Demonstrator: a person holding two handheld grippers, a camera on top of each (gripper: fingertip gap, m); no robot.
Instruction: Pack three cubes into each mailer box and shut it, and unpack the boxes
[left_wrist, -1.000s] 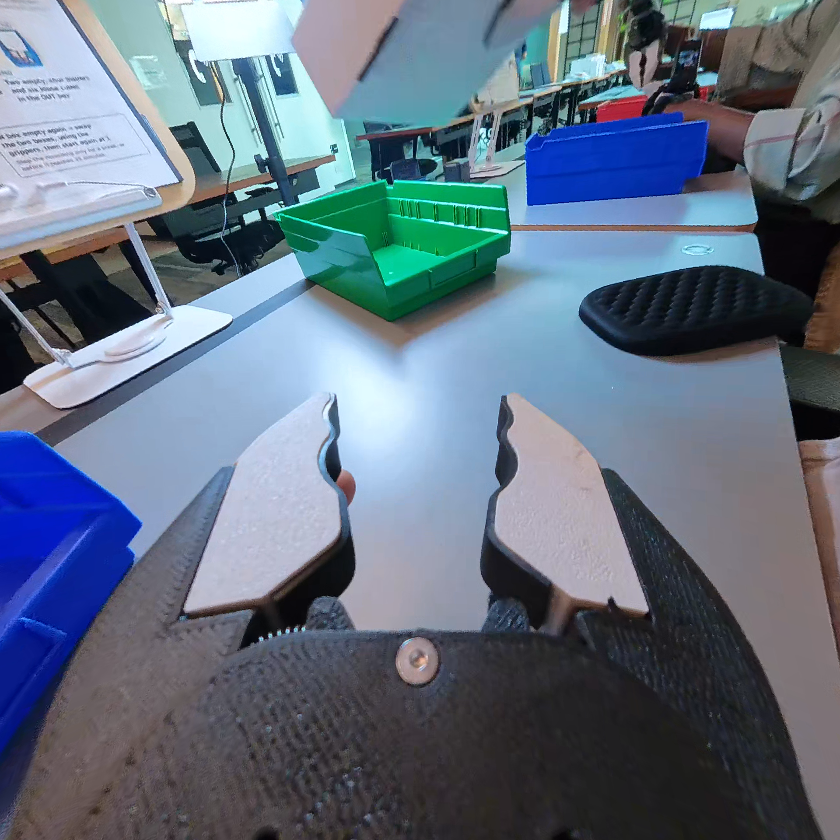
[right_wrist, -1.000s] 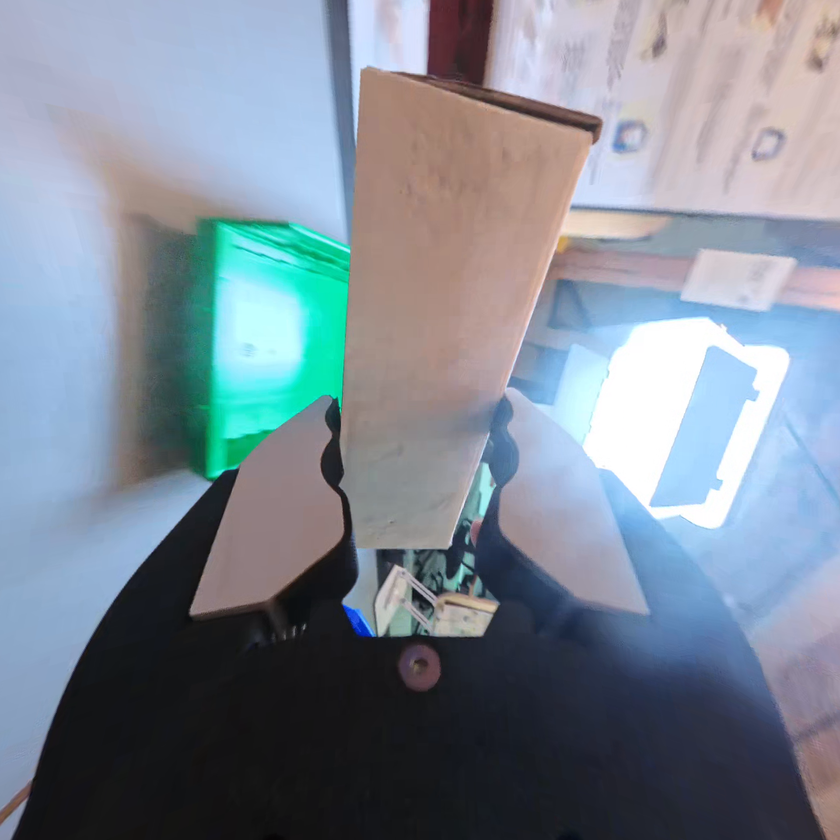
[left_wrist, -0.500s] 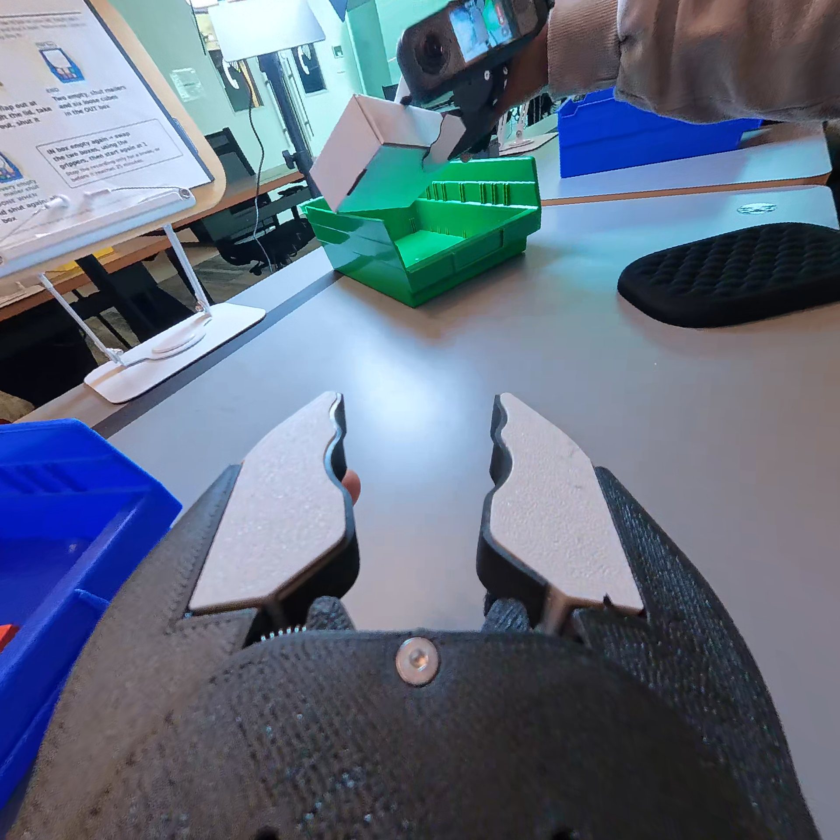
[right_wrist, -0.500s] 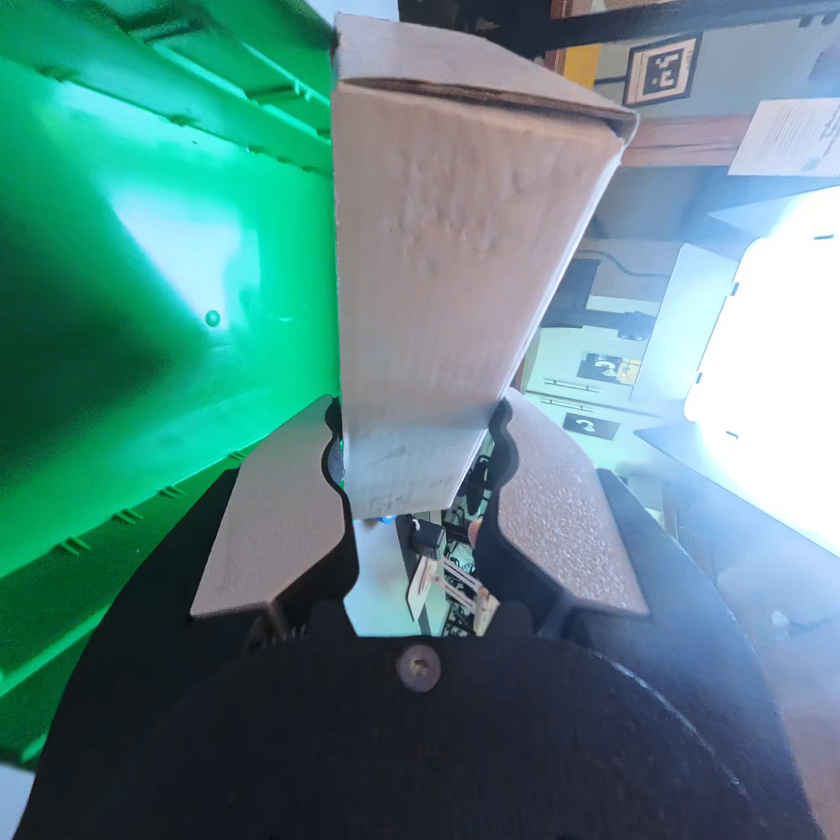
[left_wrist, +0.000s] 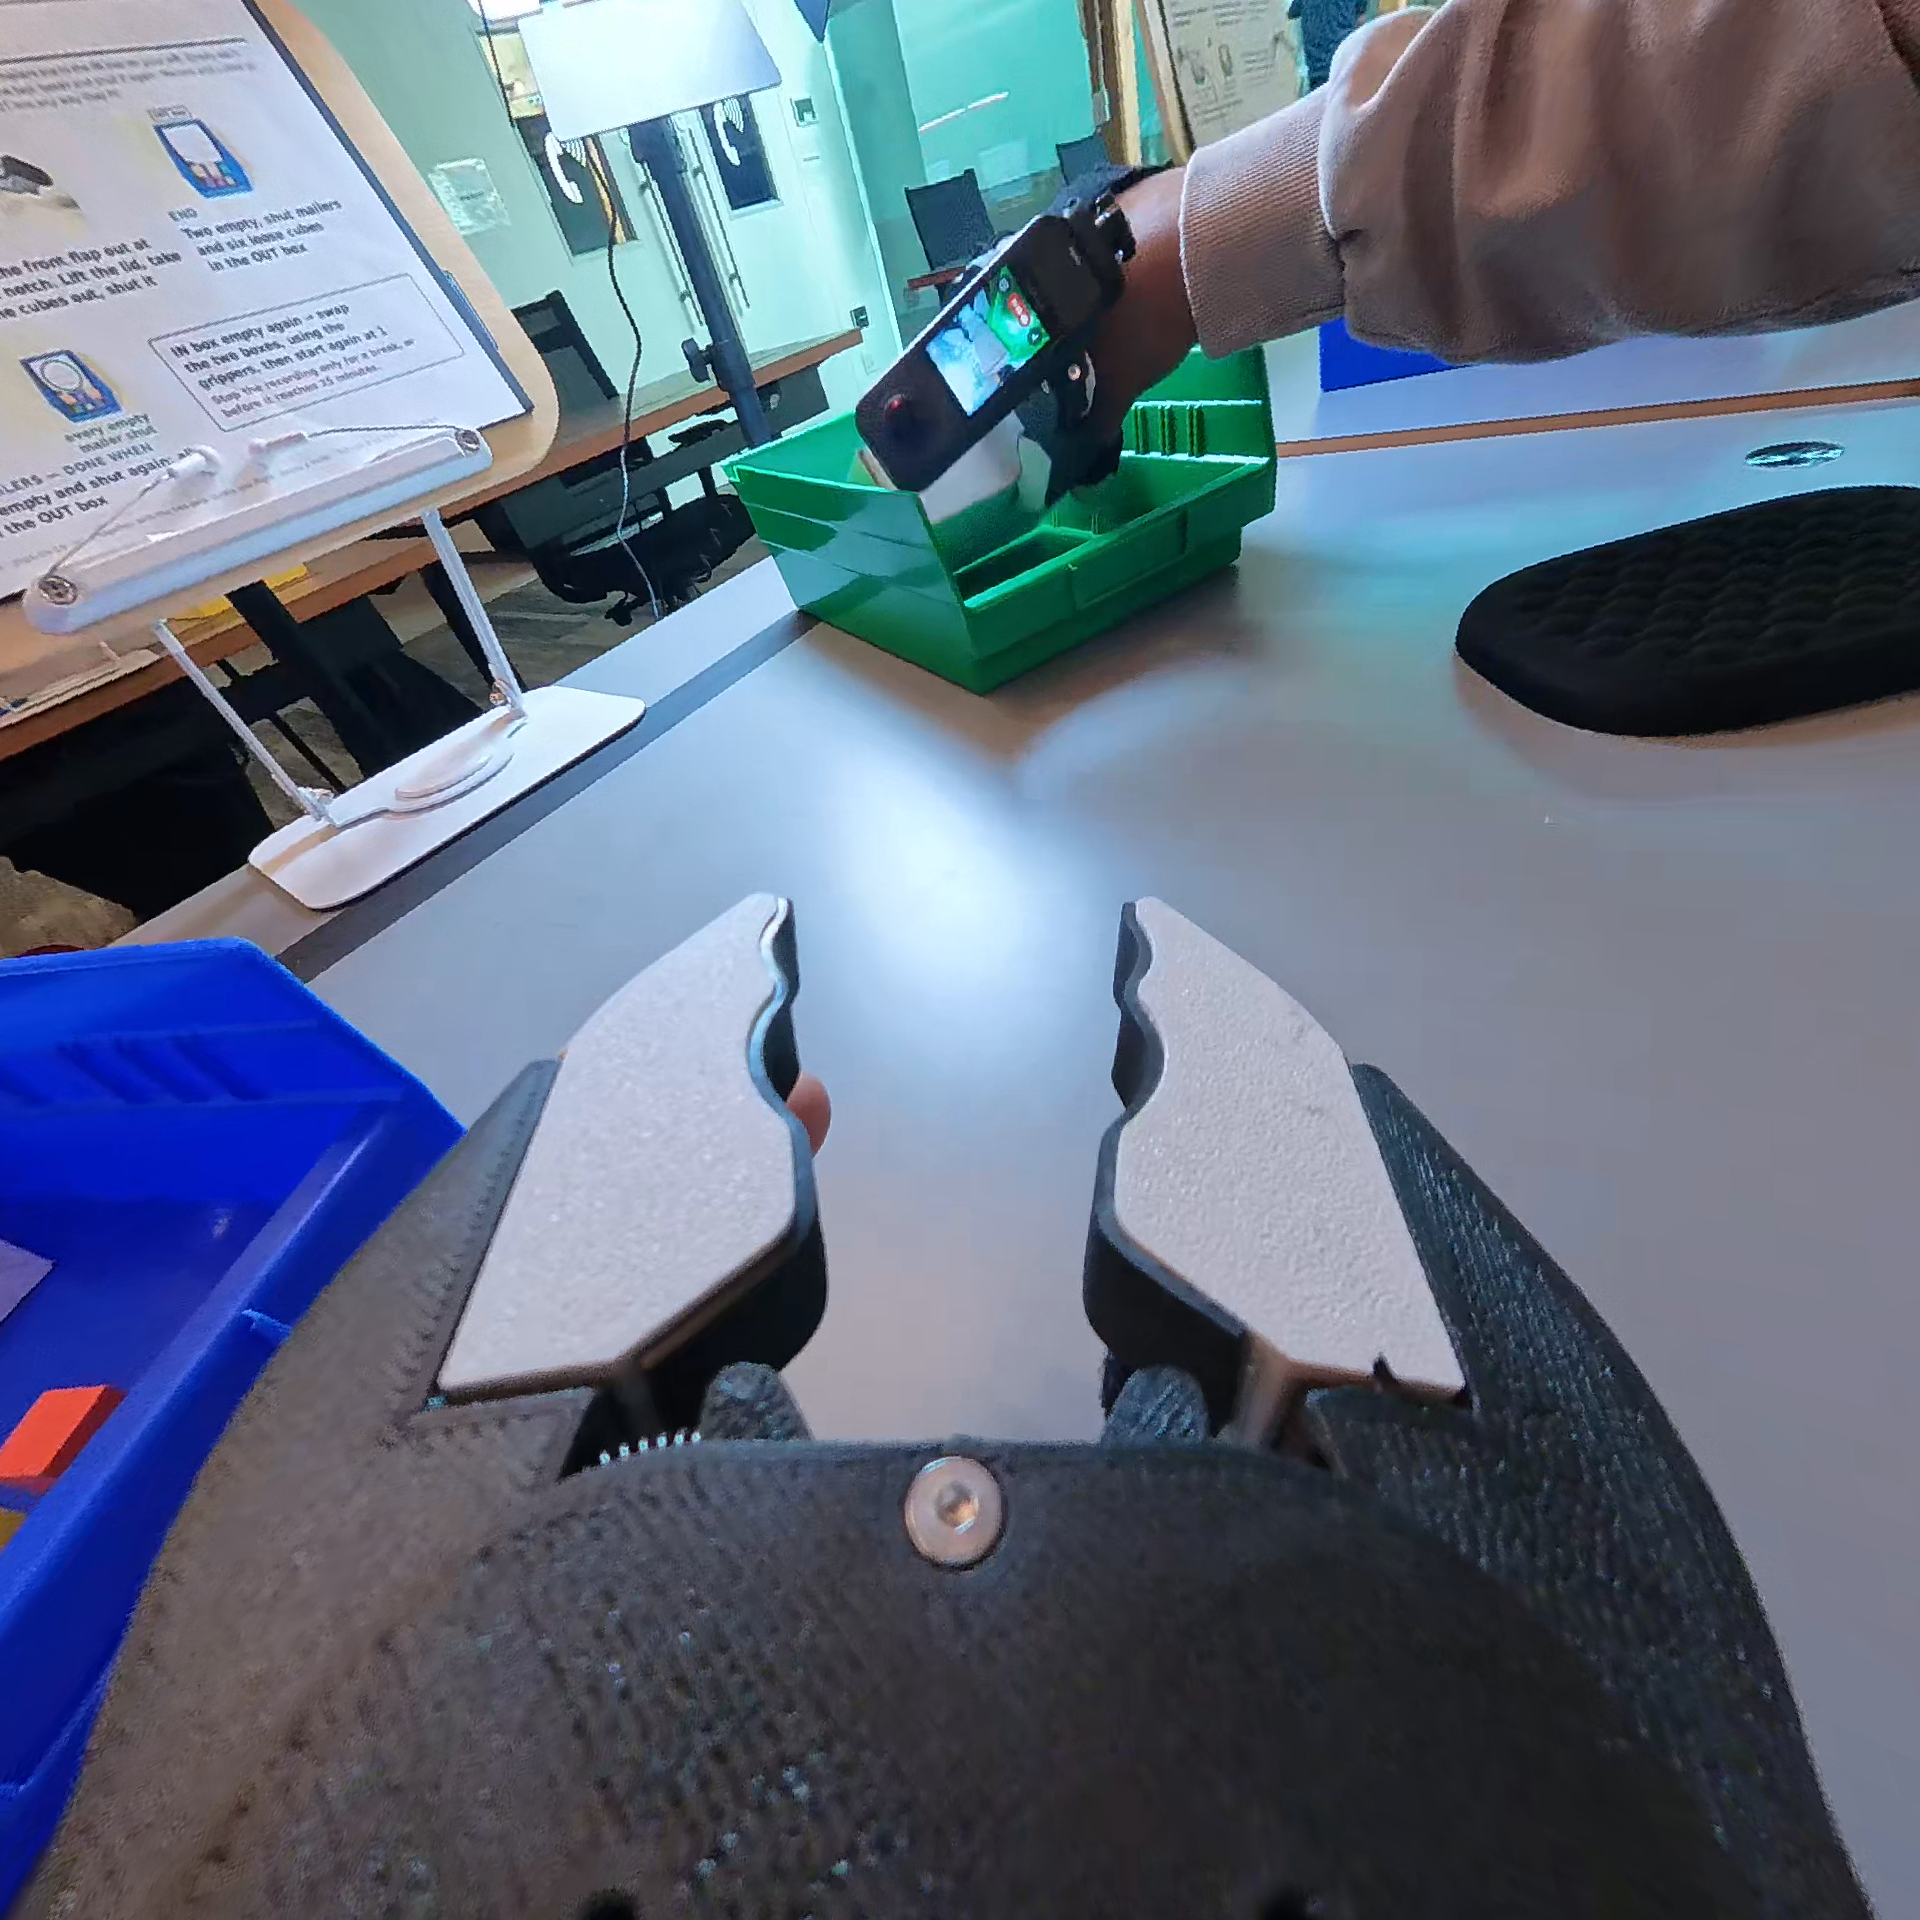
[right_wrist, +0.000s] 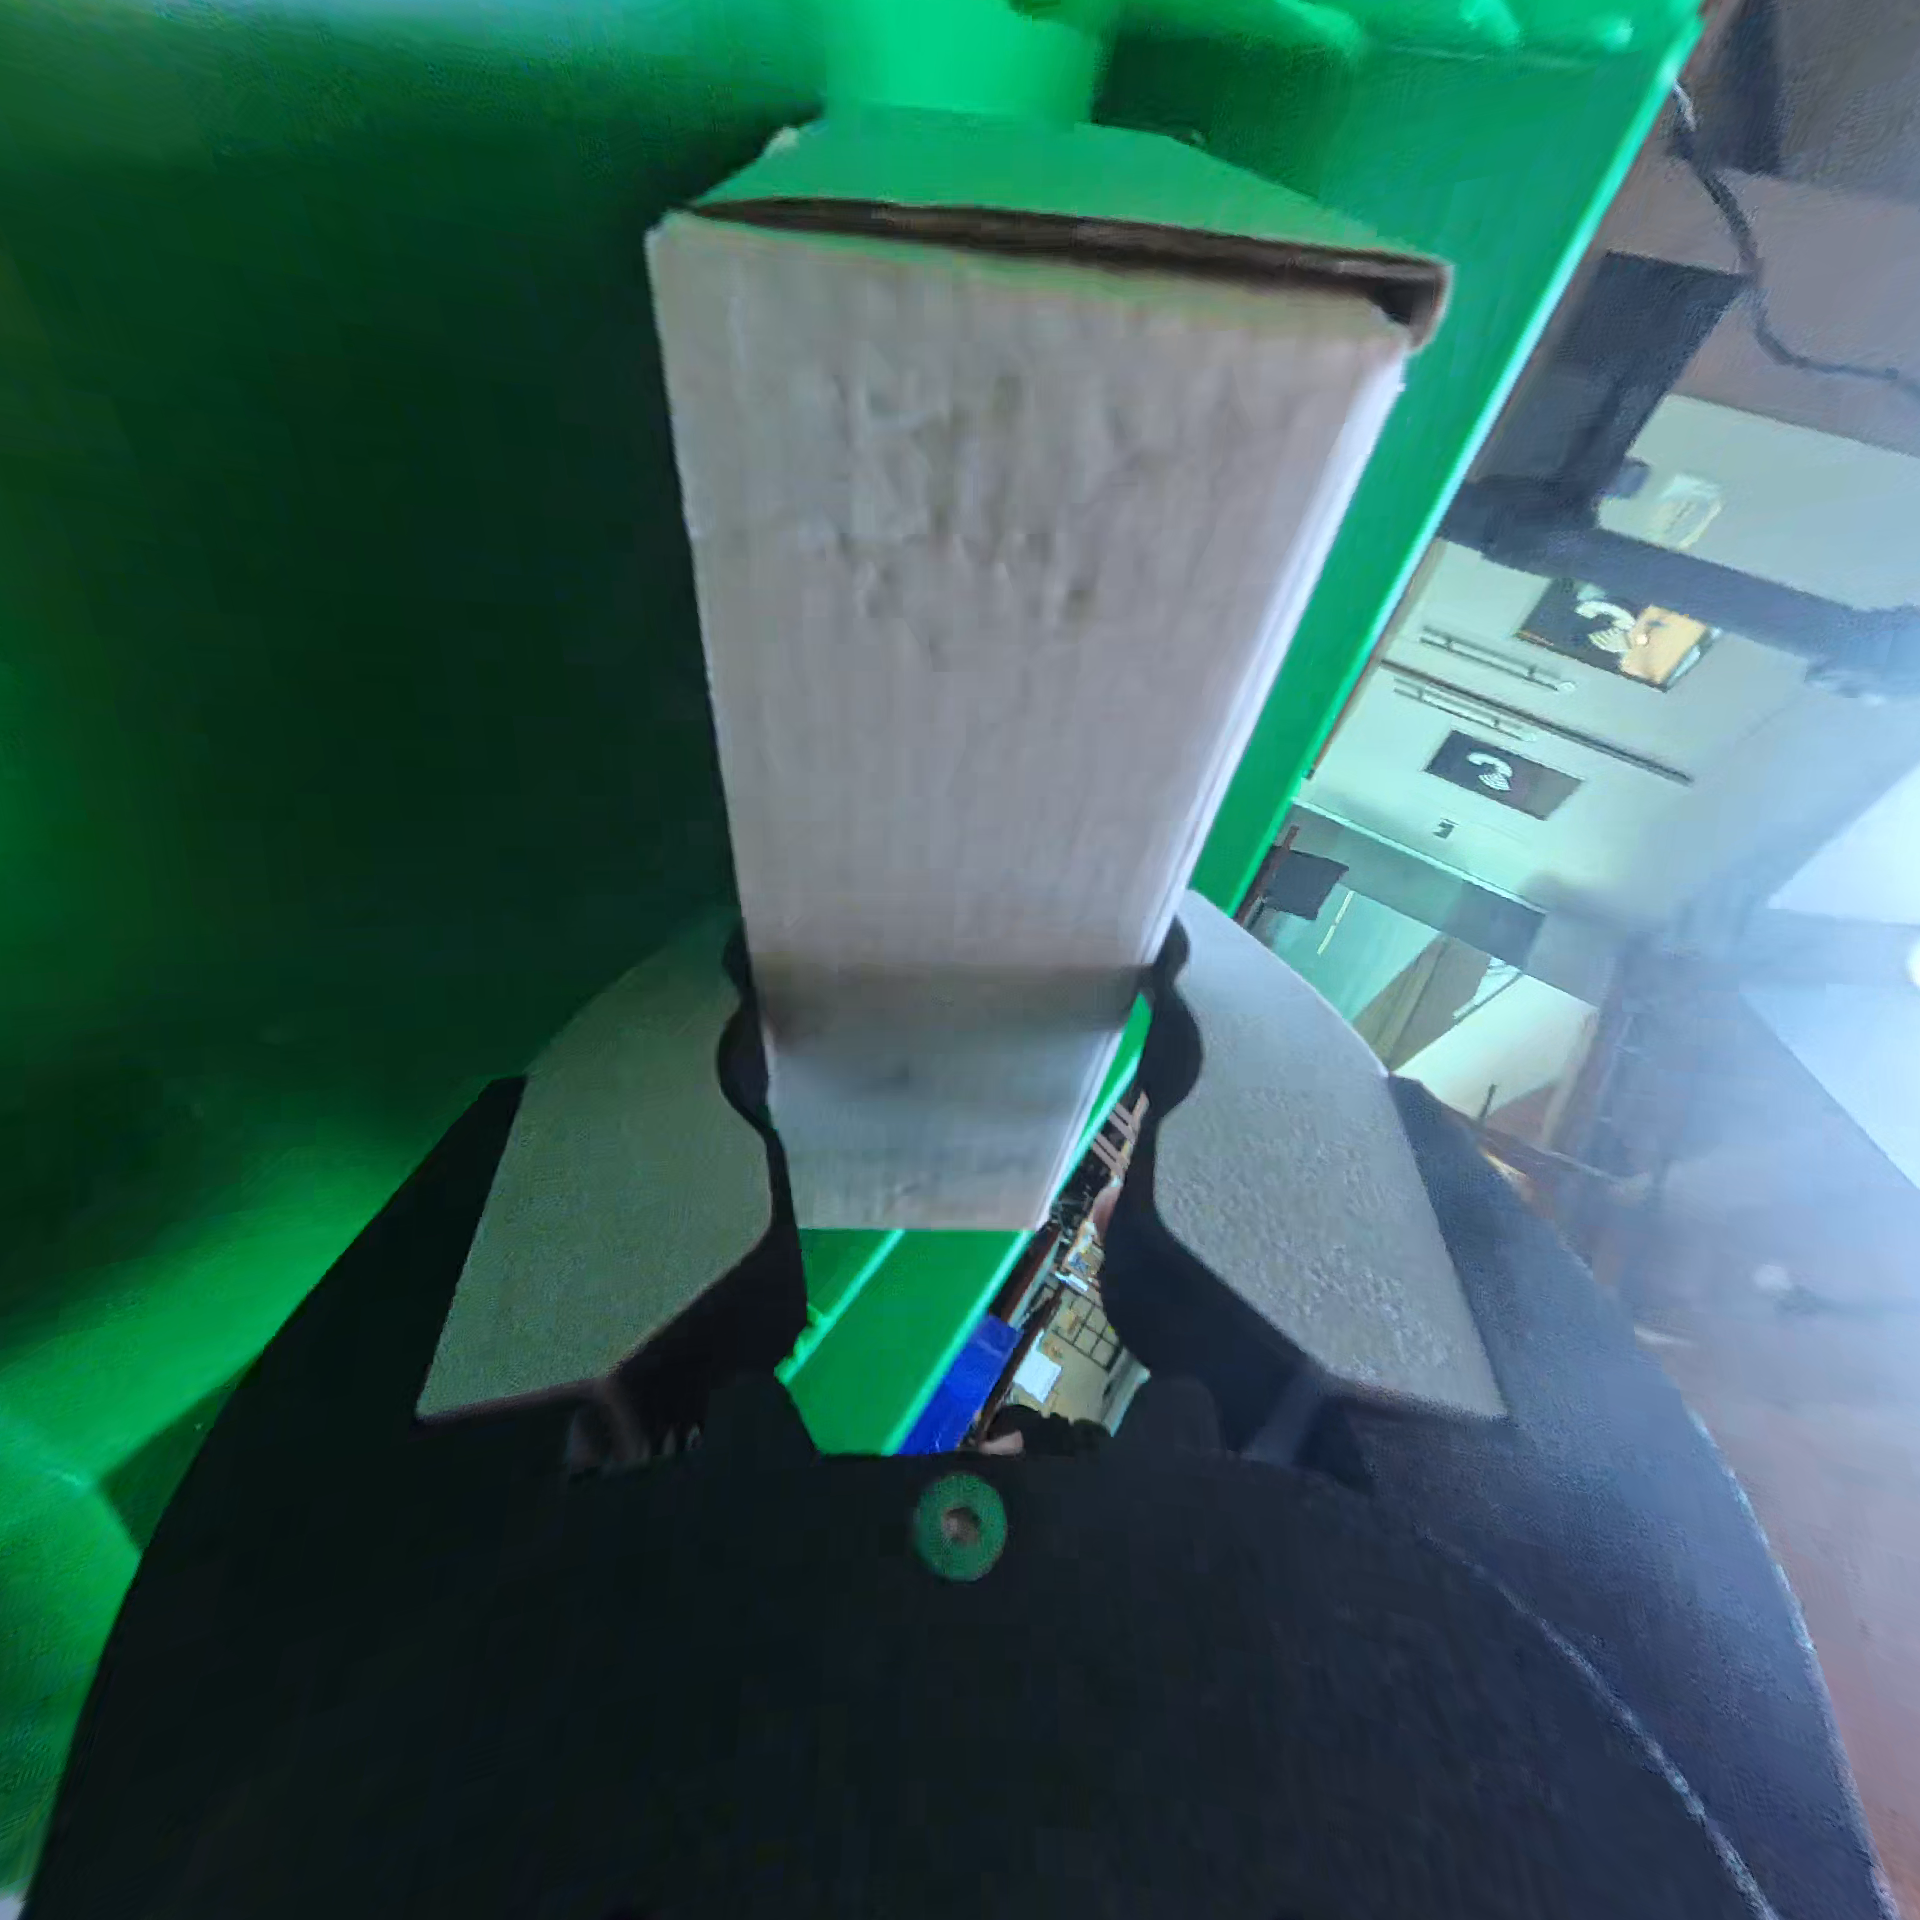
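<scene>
- white box (right_wrist: 966, 665) pinched in right gripper (right_wrist: 961, 1023), angled down into green bin (right_wrist: 312, 520).
- left gripper (left_wrist: 956, 987) level over table (left_wrist: 1351, 935), fingers spread, empty.

The mailer (right_wrist: 966, 644) is matt white cardboard with a brown corrugated edge. The green bin (left_wrist: 1049, 613) and blue bin (left_wrist: 156, 1164) are glossy moulded plastic. The table (left_wrist: 1351, 935) is smooth grey laminate with a soft sheen. The left gripper (left_wrist: 951, 1039) has grainy pale pads (left_wrist: 644, 1174) on rough, ridged black printed plastic, with a shiny metal screw (left_wrist: 953, 1509). The black pad (left_wrist: 1704, 613) looks dimpled and matt. The sleeve (left_wrist: 1558, 177) is soft beige cloth.
</scene>
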